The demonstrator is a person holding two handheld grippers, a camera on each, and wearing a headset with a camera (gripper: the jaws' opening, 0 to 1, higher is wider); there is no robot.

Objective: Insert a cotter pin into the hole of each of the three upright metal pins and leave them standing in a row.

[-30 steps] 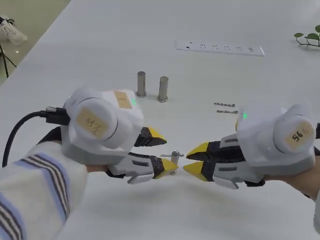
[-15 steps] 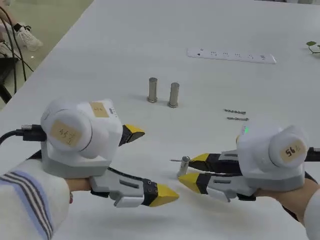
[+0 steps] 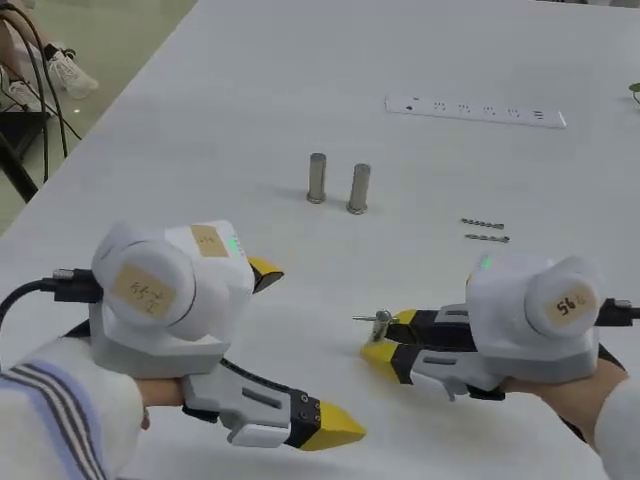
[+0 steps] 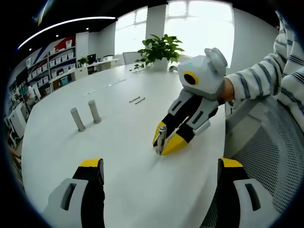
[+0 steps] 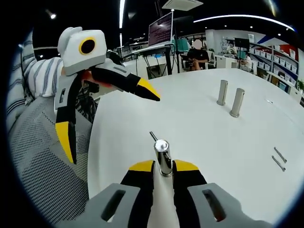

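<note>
My right gripper [image 3: 385, 335] [image 5: 164, 167] is shut on a short metal pin [image 3: 381, 323] [image 5: 163, 156] [image 4: 161, 139], held upright low over the white table [image 3: 250, 120]. A thin cotter pin [image 5: 153, 136] sticks out of its top toward the left. My left gripper [image 3: 300, 350] [image 4: 159, 166] is wide open and holds nothing, a hand's width left of that pin. Two more metal pins [image 3: 317, 178] [image 3: 358, 188] stand side by side farther back. Two loose cotter pins [image 3: 481, 224] [image 3: 487, 238] lie to their right.
A white power strip [image 3: 475, 111] lies along the far side of the table. A potted plant [image 4: 159, 47] stands at the far end. A black cable [image 3: 25, 290] trails from the left gripper. The table edge runs along the left, with floor beyond.
The left gripper let go of the pin, opened wide and drew back to the left. The right gripper took the pin and carried it down toward the table.
</note>
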